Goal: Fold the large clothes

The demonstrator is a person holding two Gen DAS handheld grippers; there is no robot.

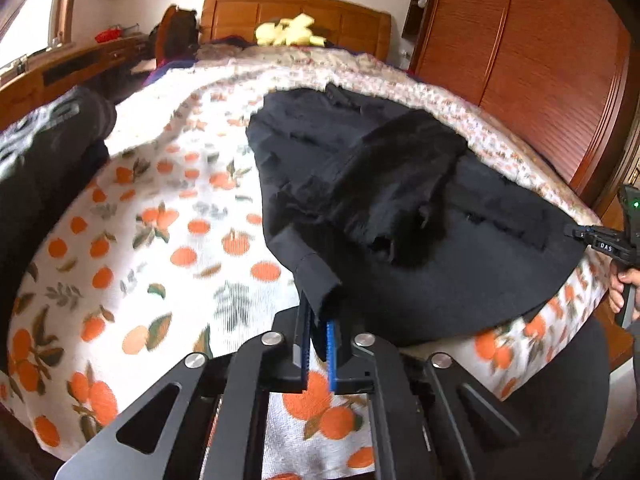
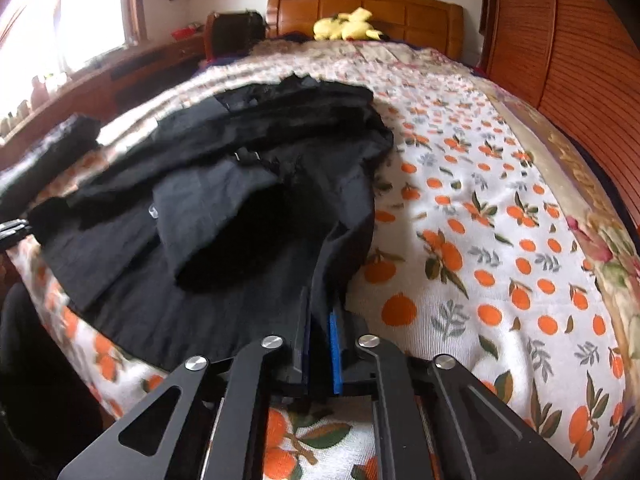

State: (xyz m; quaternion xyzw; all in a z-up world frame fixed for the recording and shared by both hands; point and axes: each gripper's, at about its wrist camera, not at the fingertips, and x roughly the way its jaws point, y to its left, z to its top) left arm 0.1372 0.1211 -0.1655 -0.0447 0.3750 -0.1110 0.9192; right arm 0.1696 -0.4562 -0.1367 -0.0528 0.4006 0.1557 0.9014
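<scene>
A large black garment (image 1: 400, 200) lies crumpled on the orange-print bedspread (image 1: 168, 208) near the bed's foot. My left gripper (image 1: 320, 320) is shut on a cuffed corner of the black garment (image 1: 316, 276) at its left side. My right gripper (image 2: 320, 320) is shut on the garment's lower right edge (image 2: 332, 256). The garment (image 2: 224, 208) spreads away to the left in the right wrist view, with a fold lying across its middle. The right gripper body also shows at the right edge of the left wrist view (image 1: 612, 240), at the garment's far corner.
A dark folded pile (image 1: 44, 160) sits on the bed's left side. A yellow plush toy (image 1: 288, 32) lies by the wooden headboard (image 1: 296, 12). A wooden wardrobe (image 1: 540, 60) stands along the right. A low wooden shelf (image 2: 120, 76) runs under the window.
</scene>
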